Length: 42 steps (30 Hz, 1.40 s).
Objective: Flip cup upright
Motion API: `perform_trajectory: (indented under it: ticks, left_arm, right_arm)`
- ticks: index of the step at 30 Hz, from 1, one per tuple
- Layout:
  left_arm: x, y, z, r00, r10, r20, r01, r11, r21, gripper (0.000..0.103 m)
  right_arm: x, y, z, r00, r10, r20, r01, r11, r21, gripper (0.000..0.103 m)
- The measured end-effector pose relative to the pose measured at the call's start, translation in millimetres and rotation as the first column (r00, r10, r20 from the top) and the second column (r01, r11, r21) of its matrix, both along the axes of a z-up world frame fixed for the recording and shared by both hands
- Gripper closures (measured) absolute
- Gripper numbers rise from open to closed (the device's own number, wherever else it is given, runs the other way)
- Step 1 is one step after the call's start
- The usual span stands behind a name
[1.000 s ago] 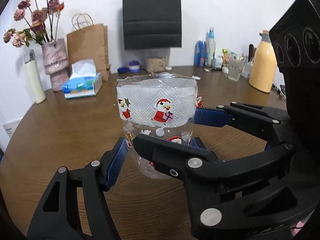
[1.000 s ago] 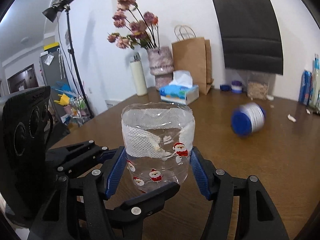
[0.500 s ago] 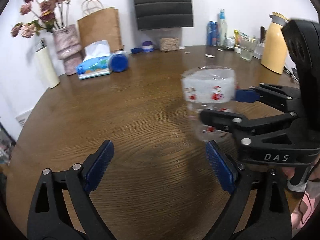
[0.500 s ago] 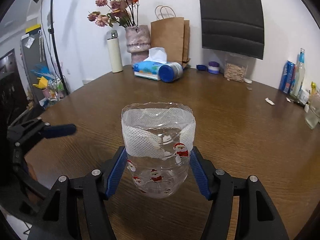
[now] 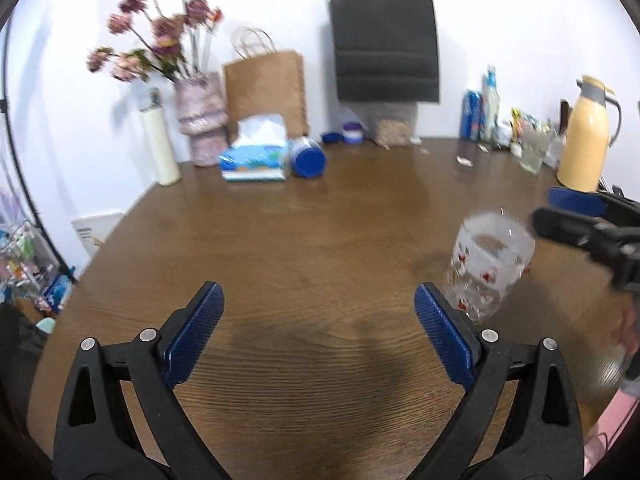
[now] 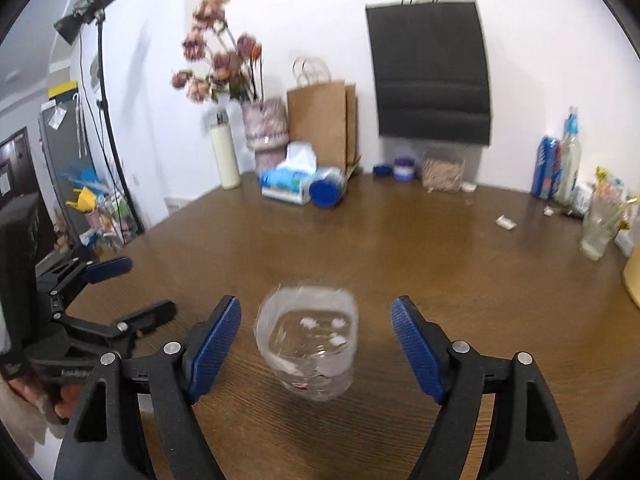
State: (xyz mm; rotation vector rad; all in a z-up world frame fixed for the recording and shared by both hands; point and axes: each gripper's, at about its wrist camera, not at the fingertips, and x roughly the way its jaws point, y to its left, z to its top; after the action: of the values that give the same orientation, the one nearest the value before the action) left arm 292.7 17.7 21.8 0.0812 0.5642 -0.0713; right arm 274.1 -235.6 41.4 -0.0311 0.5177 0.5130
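The clear plastic cup (image 6: 308,344) with small Santa prints stands upright on the brown table, mouth up. It sits between the wide-open fingers of my right gripper (image 6: 316,346), touching neither pad. In the left wrist view the cup (image 5: 490,266) stands at the right, beyond my open, empty left gripper (image 5: 318,338). The right gripper's fingers (image 5: 576,216) show past the cup there. The left gripper (image 6: 120,280) shows at the left of the right wrist view.
At the table's back stand a flower vase (image 5: 200,120), a white bottle (image 5: 160,144), a tissue box (image 5: 256,156), a blue-capped jar on its side (image 5: 308,156), paper bags (image 5: 264,92), bottles and a yellow jug (image 5: 584,140).
My left gripper let go of the cup first and drew back to the left. My right gripper then opened and pulled back, leaving the cup standing on the table.
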Motion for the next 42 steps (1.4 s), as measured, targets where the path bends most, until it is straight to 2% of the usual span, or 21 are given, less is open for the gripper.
perform_trajectory:
  ticks: [2,5,9,12,14,24,28,31,35,37,40,42]
  left_arm:
    - [-11,9,12,0.999,0.03,0.03,-0.03,1.0,-0.008,0.0]
    - [-36,25,24,0.993,0.075,0.092,-0.073,0.997,-0.026,0.0]
    - [-62,41,30,0.985,0.126,0.118,-0.121,0.992,-0.046,0.0]
    - [-73,43,39,0.98,0.124,0.157,-0.114,0.991,-0.071,0.0]
    - [-76,40,42,0.975,0.127,0.18,-0.117,0.991,-0.063,0.0]
    - [-79,36,33,0.979,0.118,0.165,-0.11,0.992,-0.057,0.0]
    - [-87,38,32,0.98,0.127,0.153,-0.116,0.99,-0.078,0.0]
    - [-104,34,27,0.985,0.139,0.098,-0.132,0.988,-0.075,0.0]
    - [-158,20,15,0.977,0.131,0.17,-0.129,0.991,-0.021,0.0]
    - [-189,17,5,0.967,0.141,0.213,-0.136,0.99,-0.04,0.0]
    - [-223,16,-14,0.97,0.14,0.199,-0.122,0.987,-0.099,0.0]
    - [-246,15,-26,0.966,0.129,0.225,-0.104,0.987,-0.119,0.0]
  right_arm:
    - [-8,-10,14,0.999,-0.034,0.016,0.034,0.999,-0.016,0.02]
    - [-25,-33,31,0.996,-0.086,0.033,0.087,0.996,-0.027,0.02]
    - [-45,-54,41,0.99,-0.135,0.046,0.137,0.99,-0.03,0.02]
    - [-54,-56,44,0.988,-0.147,0.044,0.148,0.988,-0.032,0.02]
    - [-59,-57,45,0.988,-0.14,0.057,0.141,0.99,-0.025,0.02]
    - [-58,-47,45,0.991,-0.118,0.07,0.12,0.993,-0.016,0.02]
    - [-65,-46,45,0.989,-0.121,0.08,0.123,0.992,-0.015,0.02]
    - [-89,-51,43,0.987,-0.121,0.107,0.118,0.992,0.034,0.02]
    - [-140,-59,27,0.982,-0.117,0.147,0.107,0.992,0.073,0.02]
    - [-168,-60,18,0.976,-0.117,0.183,0.109,0.993,0.055,0.02]
    - [-207,-59,9,0.964,-0.13,0.231,0.126,0.992,0.032,0.02]
    - [-230,-59,4,0.96,-0.149,0.237,0.139,0.989,0.058,0.02]
